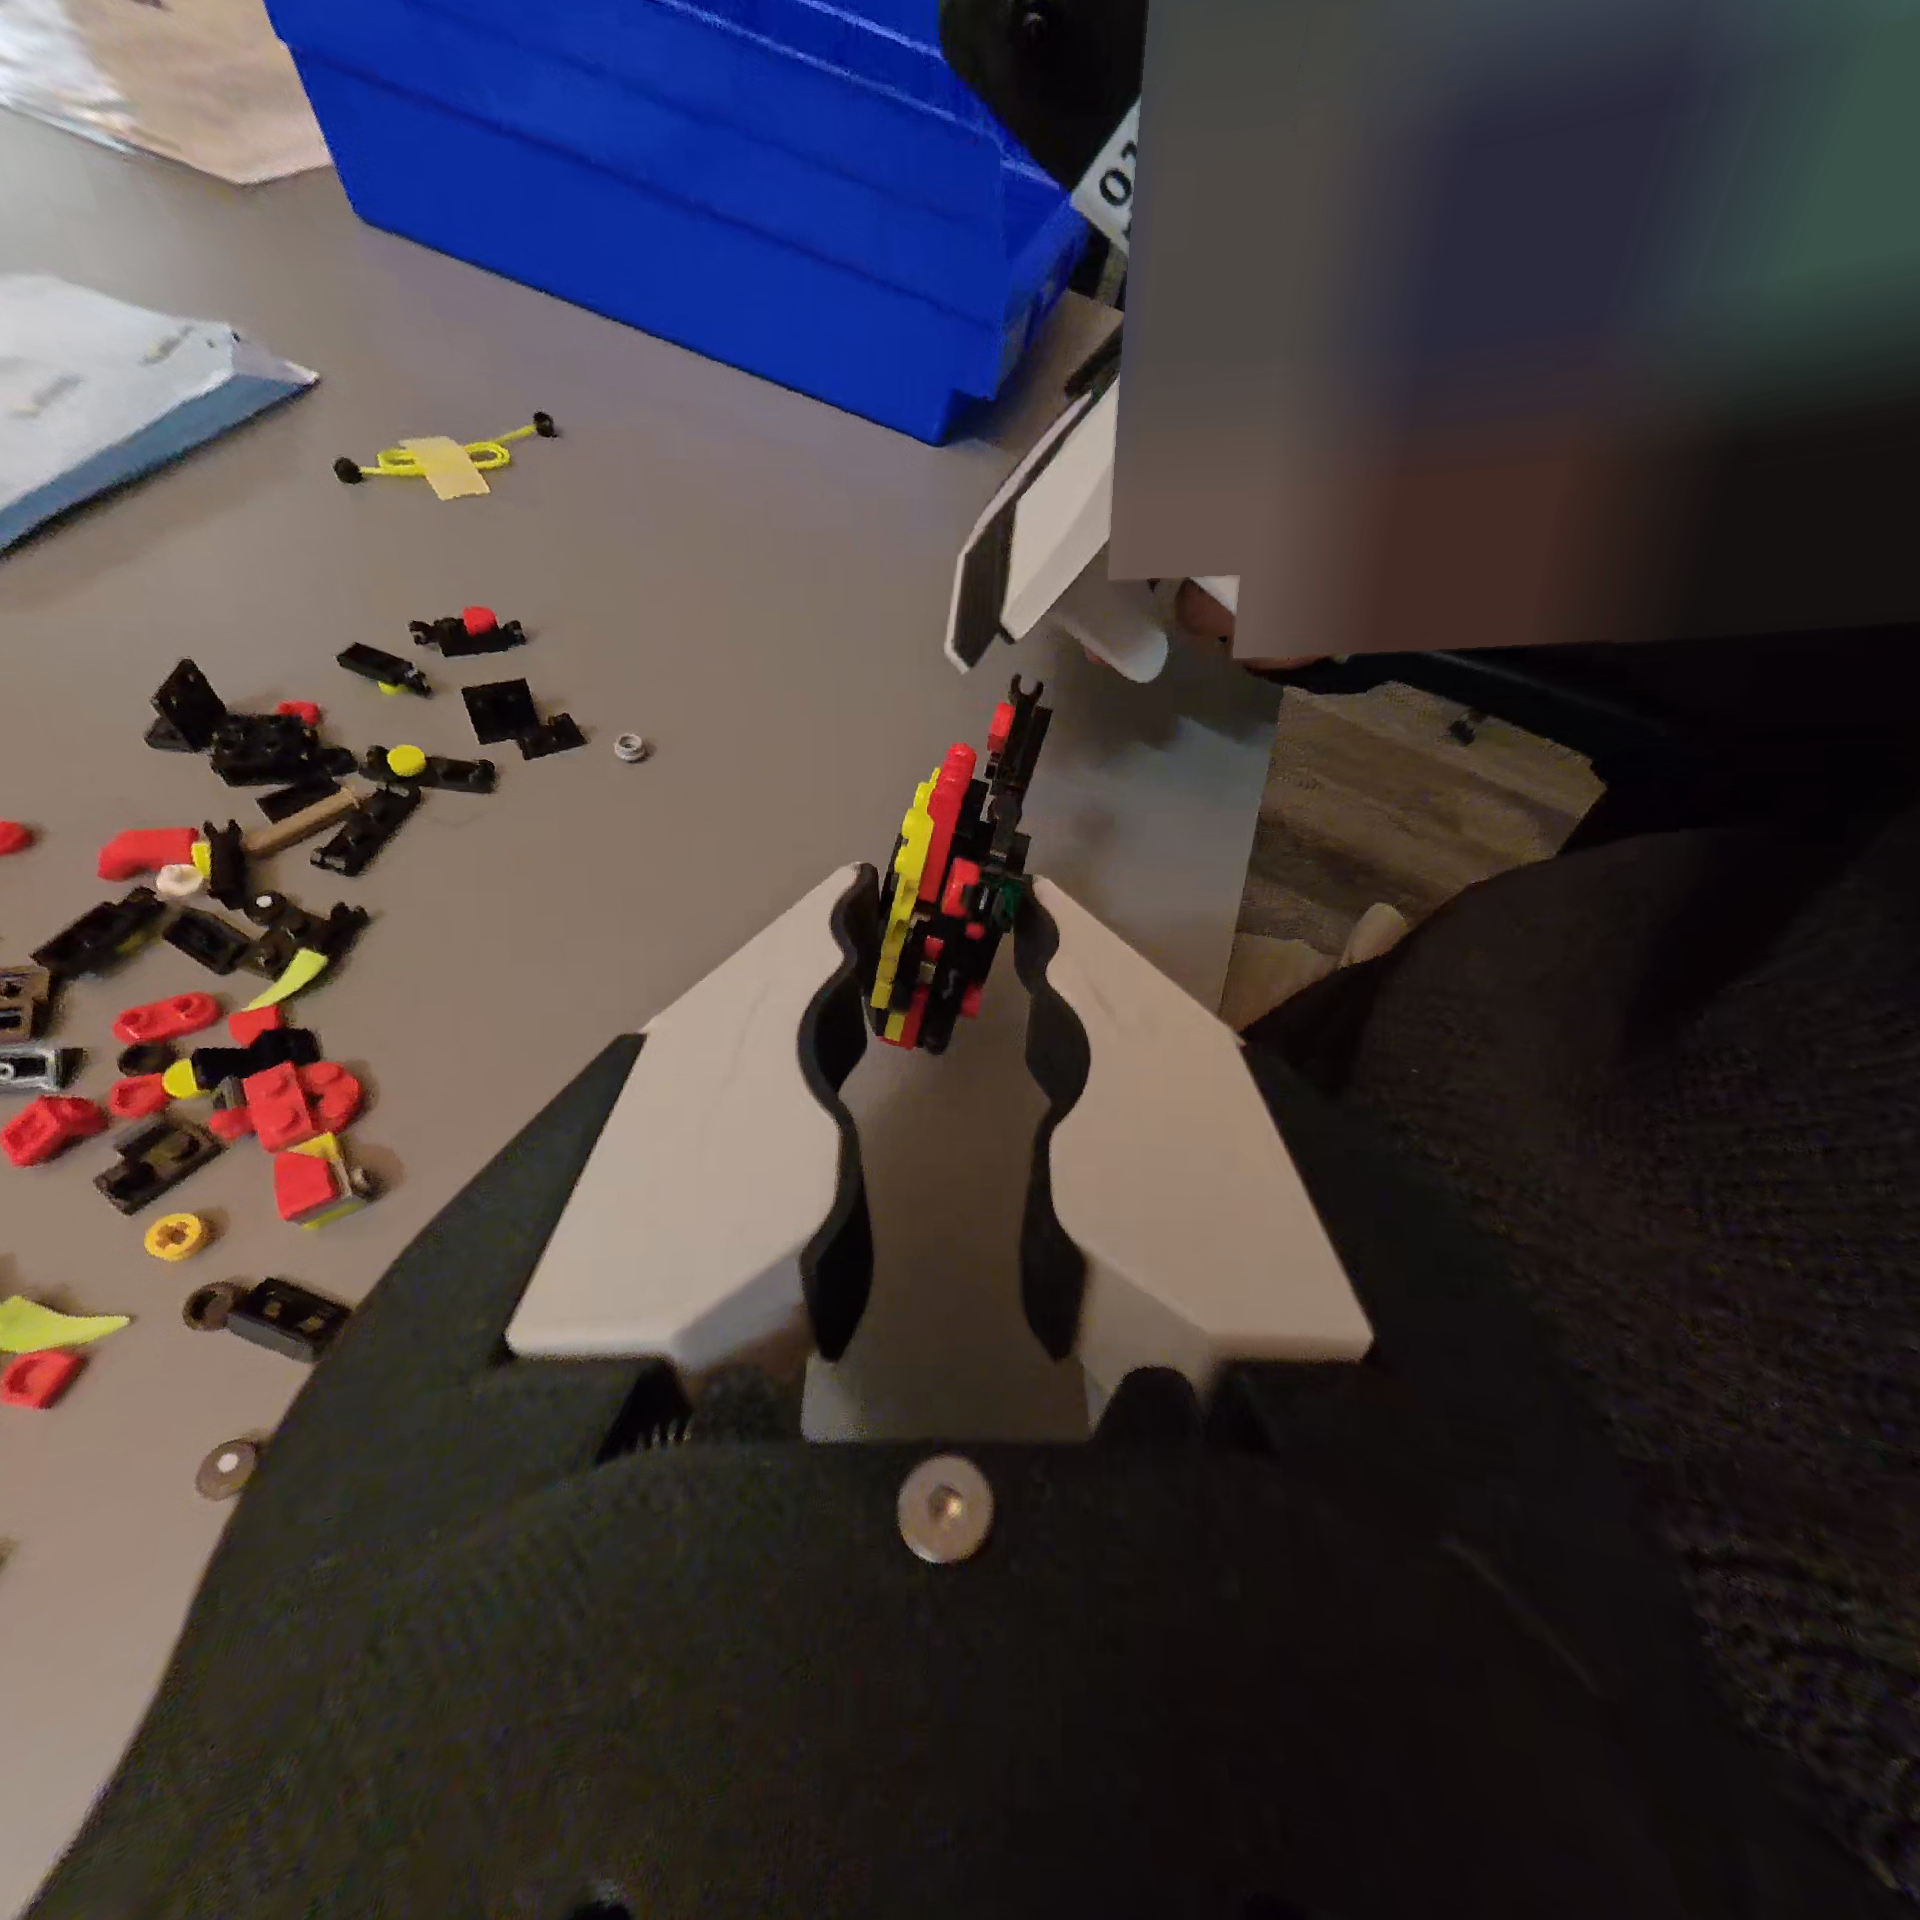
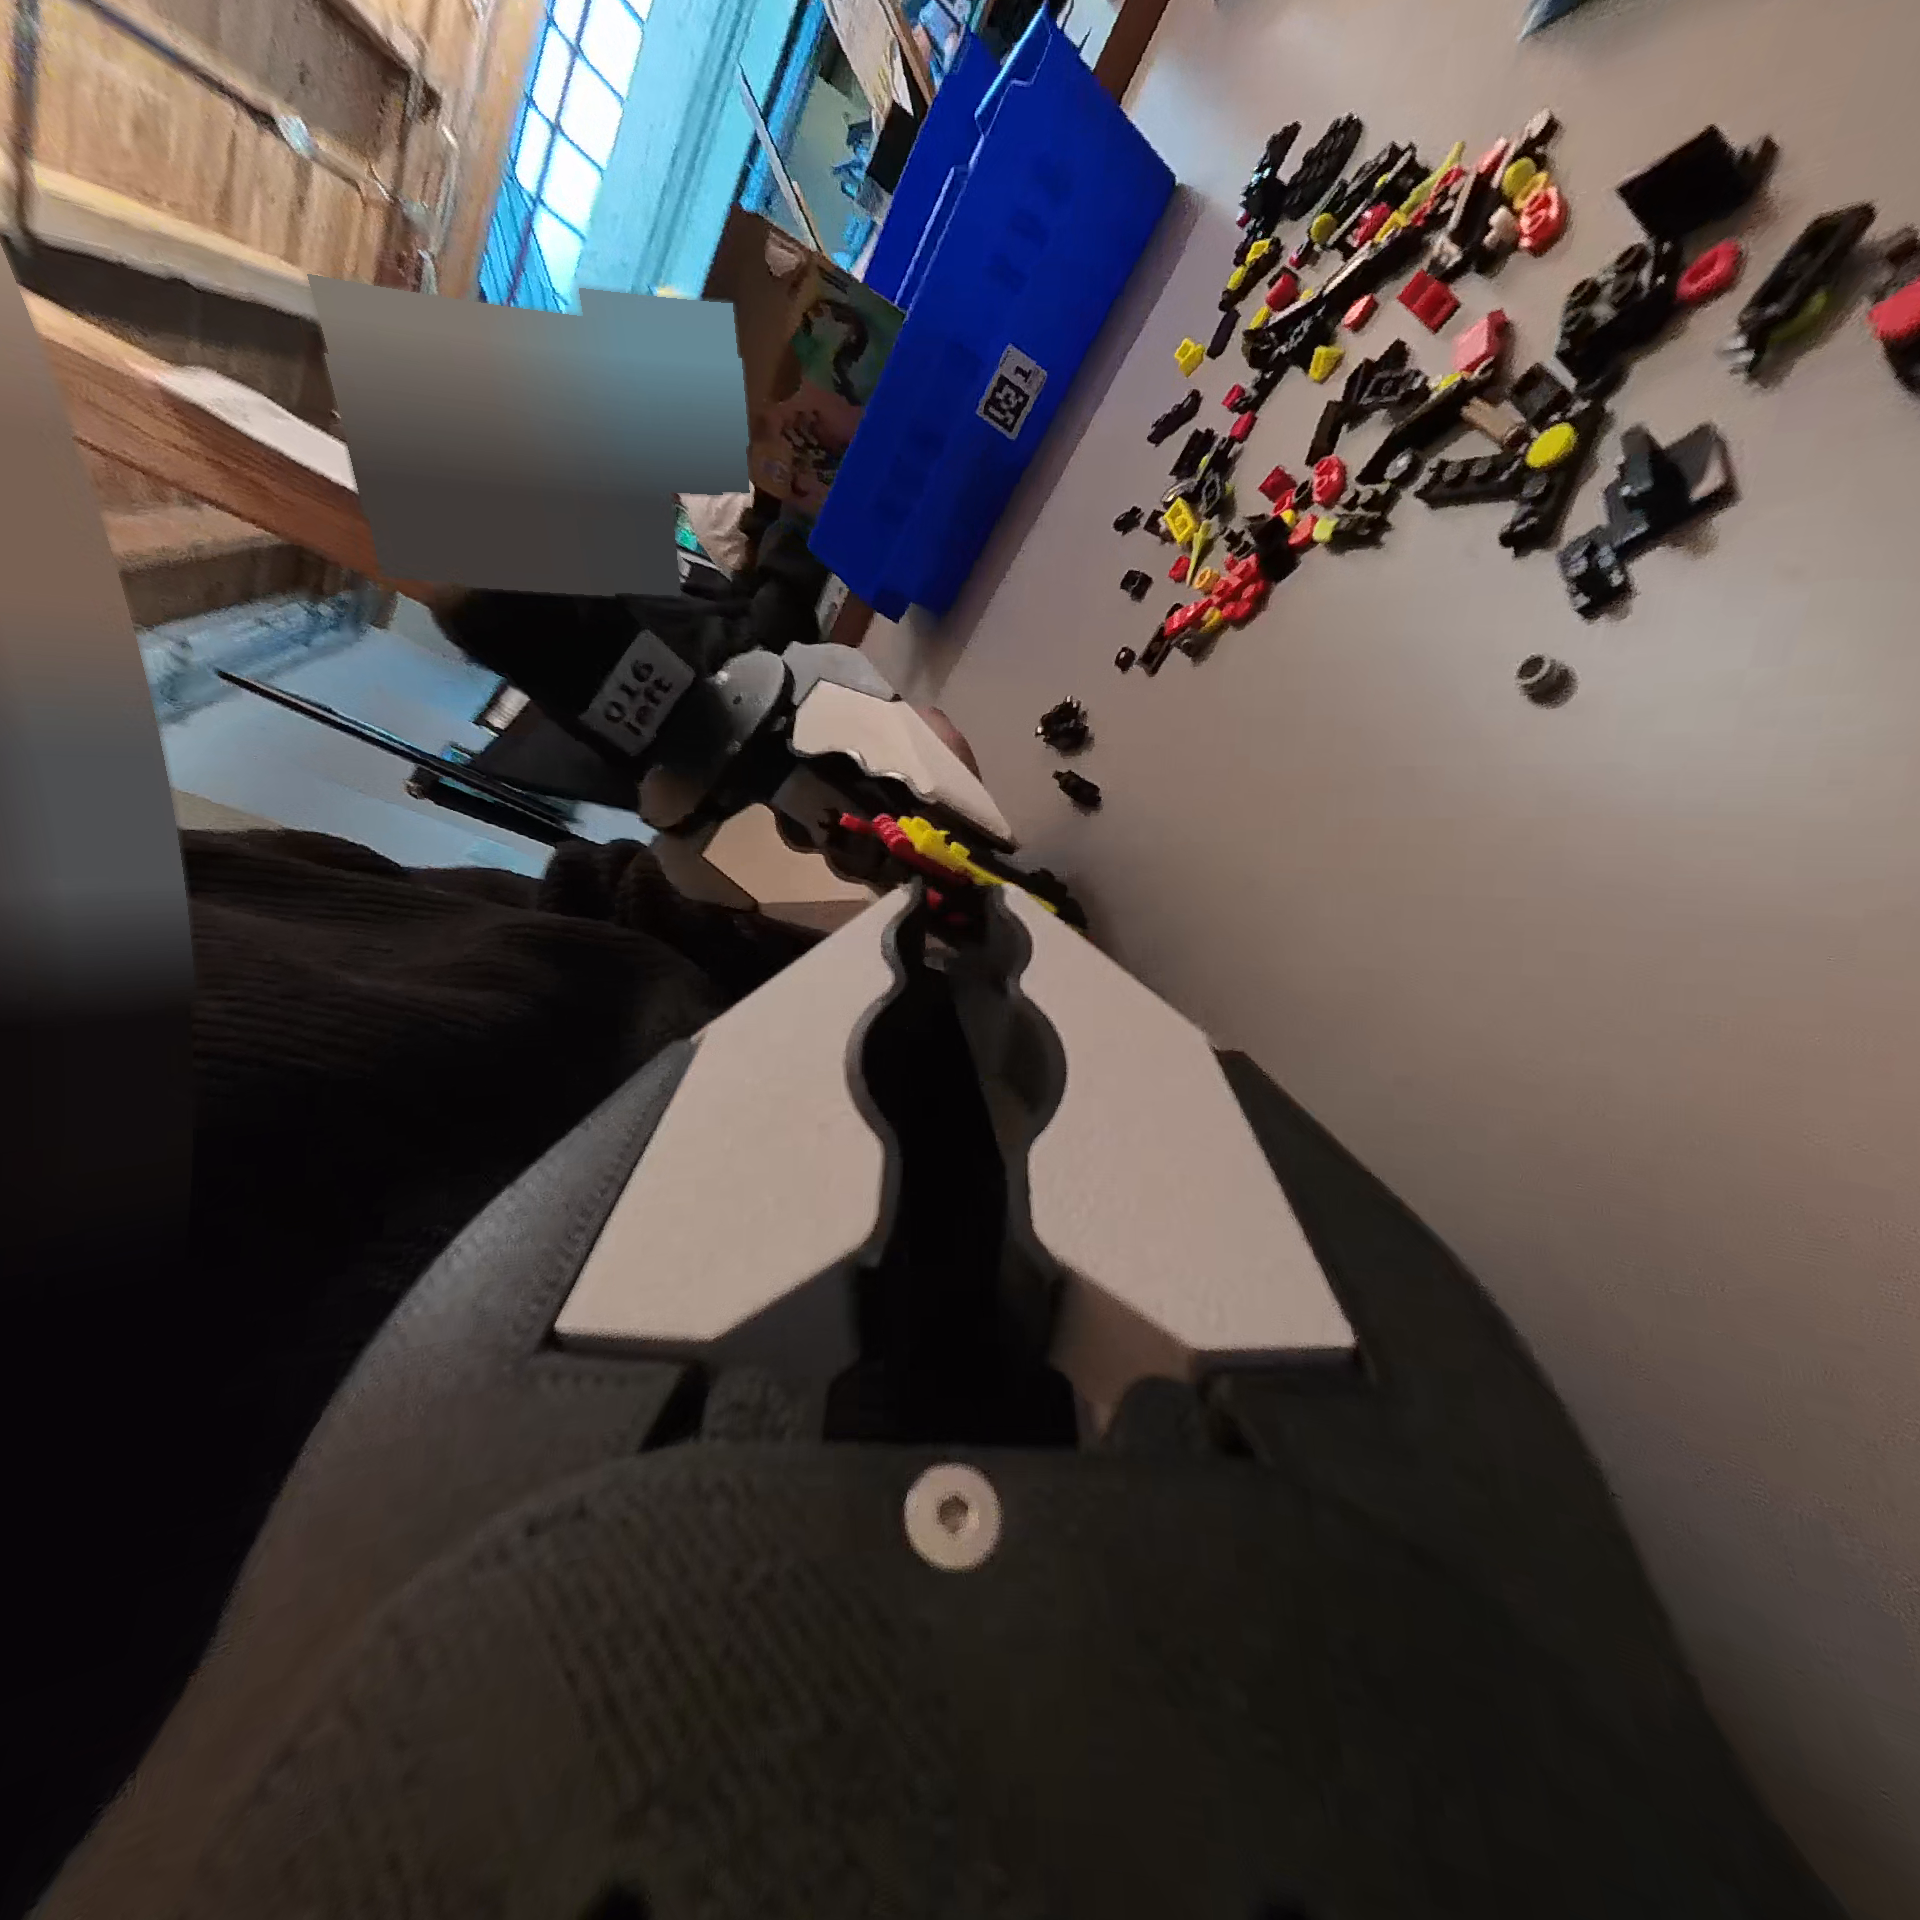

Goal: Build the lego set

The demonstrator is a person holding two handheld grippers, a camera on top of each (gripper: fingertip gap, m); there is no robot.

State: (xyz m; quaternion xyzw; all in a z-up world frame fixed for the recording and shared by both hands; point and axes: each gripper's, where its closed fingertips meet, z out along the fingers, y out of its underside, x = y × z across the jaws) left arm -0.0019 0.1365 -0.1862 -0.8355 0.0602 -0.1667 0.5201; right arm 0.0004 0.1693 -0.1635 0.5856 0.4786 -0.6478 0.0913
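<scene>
Bricks (image 1: pixel 197 997) mostly loose, scattered on tabletop (image 1: pixel 727 623) left of left fingers; one small red-yellow-black build (image 1: pixel 940 935) already stacked, lifted clear of tabletop. Left gripper (image 1: pixel 940 904) fingers narrowed, pads clenched on build's lower half. Right gripper (image 2: pixel 961 914) fingers nearly closed, tips at build's black end; whether pinching it, cannot tell. Blue bin (image 1: pixel 675 187) beyond.
</scene>
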